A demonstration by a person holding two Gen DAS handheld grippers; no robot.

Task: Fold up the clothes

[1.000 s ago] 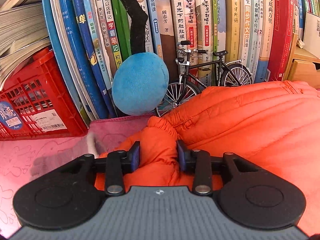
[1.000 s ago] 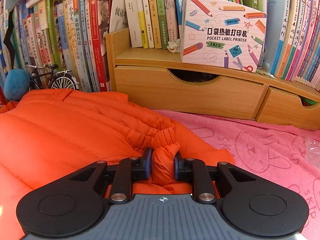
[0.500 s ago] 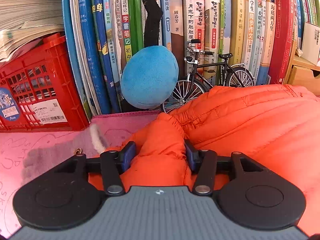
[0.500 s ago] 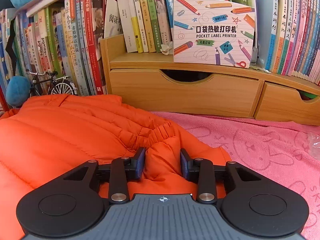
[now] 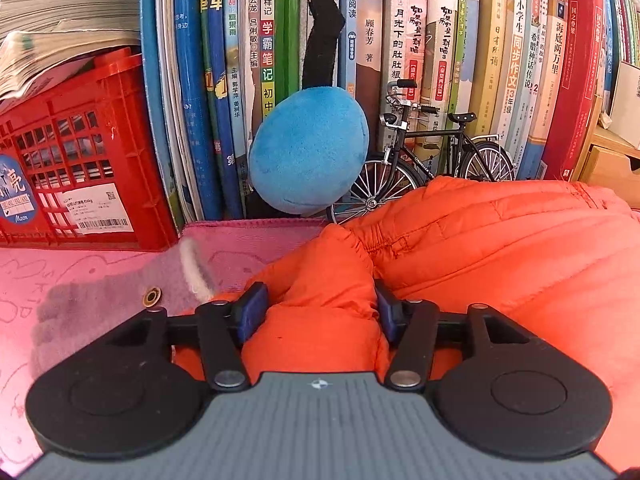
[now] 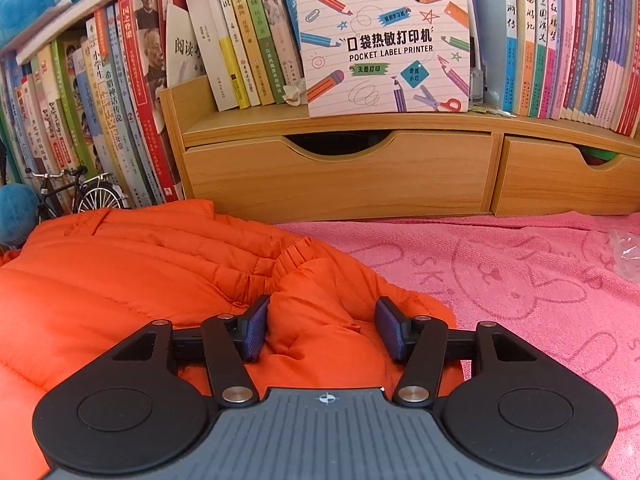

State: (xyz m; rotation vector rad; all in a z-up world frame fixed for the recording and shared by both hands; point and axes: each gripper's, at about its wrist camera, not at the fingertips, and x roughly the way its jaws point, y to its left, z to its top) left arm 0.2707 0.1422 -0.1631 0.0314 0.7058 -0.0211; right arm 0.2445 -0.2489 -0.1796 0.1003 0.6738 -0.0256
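An orange puffer jacket point(image 5: 480, 248) lies on a pink towel point(image 5: 60, 276). In the left wrist view a puffed fold of its cuff end sits between the jaws of my left gripper point(image 5: 318, 304). The jaws are opening and the fabric swells to fill the gap, with the blue pads point(image 5: 250, 312) barely touching it. The right wrist view shows the jacket point(image 6: 120, 280) spreading left. Another fold of it lies between the opening jaws of my right gripper point(image 6: 323, 312), with a gap at the right pad point(image 6: 390, 334).
A red crate point(image 5: 80, 152), a blue plush ball point(image 5: 308, 152) and a model bicycle point(image 5: 432, 152) stand against upright books behind the jacket. A lilac knitted piece point(image 5: 100, 304) lies left of it. A wooden drawer unit point(image 6: 340, 172) carries a label printer box point(image 6: 384, 48).
Both grippers' jaws have spread apart, releasing their pinch on the orange folds, which have puffed out between them. The hands have stayed almost in place.
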